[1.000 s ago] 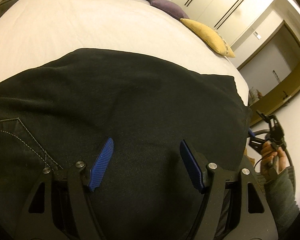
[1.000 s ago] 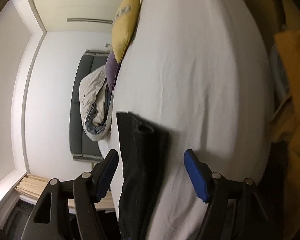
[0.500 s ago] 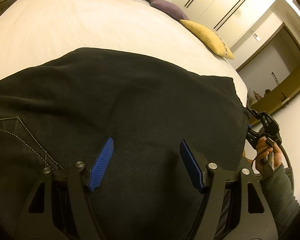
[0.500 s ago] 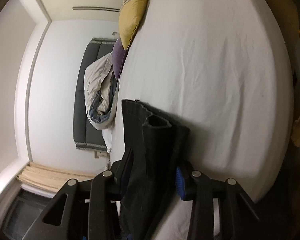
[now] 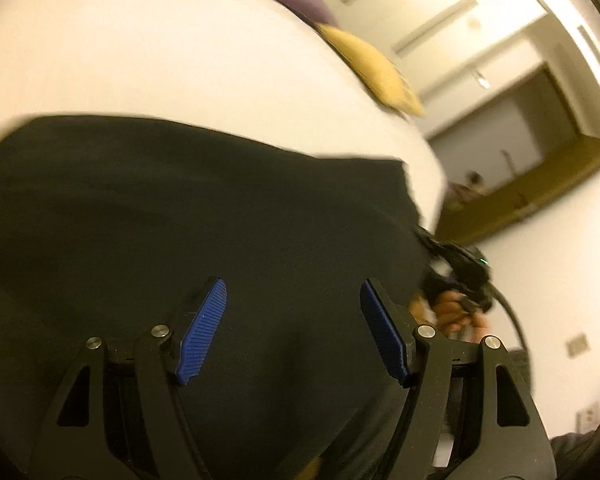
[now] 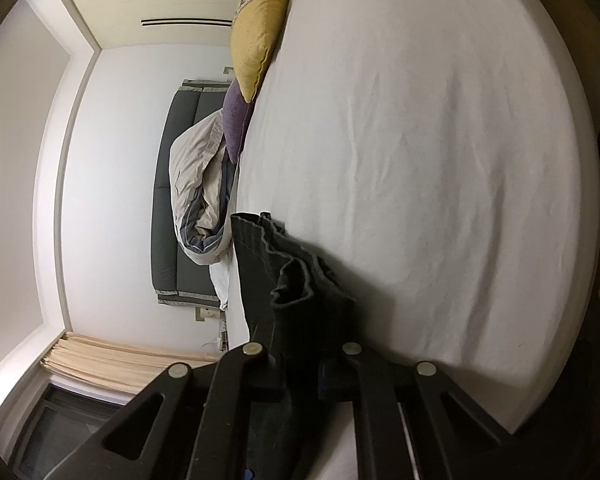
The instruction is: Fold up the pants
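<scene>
Black pants [image 5: 188, 216] lie spread on a white bed [image 5: 140, 60]. My left gripper [image 5: 294, 332] is open and empty, its blue pads just above the dark cloth. My right gripper [image 6: 300, 380] is shut on the pants' leg hem [image 6: 296, 280], whose bunched end sticks up past the fingers. In the left wrist view the right gripper [image 5: 456, 272] and the hand holding it show at the pants' right edge.
A yellow pillow [image 6: 260, 20] and a purple pillow [image 6: 236, 120] lie at the bed's far end, with a rumpled duvet [image 6: 200, 184] against a grey headboard [image 6: 168, 200]. Wardrobe doors [image 5: 440, 28] and a wall stand beyond. The bed edge [image 6: 560, 320] runs at the right.
My right gripper has closed on the pants' leg hem, which it straddled open a second ago. My left gripper has stayed open and its view has shifted, blurred by motion.
</scene>
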Available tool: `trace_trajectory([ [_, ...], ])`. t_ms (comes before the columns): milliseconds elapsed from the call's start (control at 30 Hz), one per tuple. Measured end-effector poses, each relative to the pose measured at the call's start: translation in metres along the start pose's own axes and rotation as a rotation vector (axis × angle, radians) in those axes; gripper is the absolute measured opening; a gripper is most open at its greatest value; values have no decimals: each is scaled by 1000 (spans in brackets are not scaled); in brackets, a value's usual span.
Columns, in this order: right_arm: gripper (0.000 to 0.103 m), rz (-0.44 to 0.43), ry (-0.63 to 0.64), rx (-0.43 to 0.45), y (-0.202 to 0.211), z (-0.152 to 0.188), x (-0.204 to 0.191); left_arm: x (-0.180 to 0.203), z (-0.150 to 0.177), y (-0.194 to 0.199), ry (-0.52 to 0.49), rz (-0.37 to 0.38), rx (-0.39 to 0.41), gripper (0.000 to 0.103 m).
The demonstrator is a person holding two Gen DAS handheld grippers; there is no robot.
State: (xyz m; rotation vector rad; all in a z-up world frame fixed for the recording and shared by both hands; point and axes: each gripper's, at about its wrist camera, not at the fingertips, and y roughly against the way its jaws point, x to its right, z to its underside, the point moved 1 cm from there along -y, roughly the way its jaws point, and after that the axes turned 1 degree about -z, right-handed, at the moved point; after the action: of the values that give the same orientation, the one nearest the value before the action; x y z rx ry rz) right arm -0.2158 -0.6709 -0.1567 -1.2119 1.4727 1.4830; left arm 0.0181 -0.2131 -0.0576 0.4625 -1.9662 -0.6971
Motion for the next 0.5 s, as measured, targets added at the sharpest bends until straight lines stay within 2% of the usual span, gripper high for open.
trace_trajectory([
  [67, 9, 3, 3, 0, 0, 0, 0, 2, -7, -28, 56, 93, -44, 68],
  [133, 8, 10, 7, -1, 3, 1, 0, 6, -19, -47, 116, 191, -33, 68],
  [167, 8, 14, 11, -2, 3, 1, -2, 9, -24, -52, 109, 208, -34, 68],
  [233, 7, 25, 22, -9, 1, 0, -4, 8, -28, -66, 57, 174, -54, 66],
  [267, 7, 31, 29, -10, 0, 0, -5, 3, -27, -68, 48, 182, -50, 63],
  [333, 7, 44, 49, -9, 0, 1, -8, -9, -24, -65, 62, 189, -27, 38],
  [400, 8, 51, 53, -1, -1, 3, -10, -26, -21, -64, 129, 218, -13, 28],
  [433, 8, 62, 60, 5, -1, 4, -12, -33, -20, -64, 158, 195, -9, 9],
  [467, 8, 70, 67, 9, -1, 5, -13, -38, -20, -68, 188, 172, -17, 6],
  [500, 8, 86, 78, 14, 0, 6, -16, -42, -19, -69, 210, 185, -14, 6],
])
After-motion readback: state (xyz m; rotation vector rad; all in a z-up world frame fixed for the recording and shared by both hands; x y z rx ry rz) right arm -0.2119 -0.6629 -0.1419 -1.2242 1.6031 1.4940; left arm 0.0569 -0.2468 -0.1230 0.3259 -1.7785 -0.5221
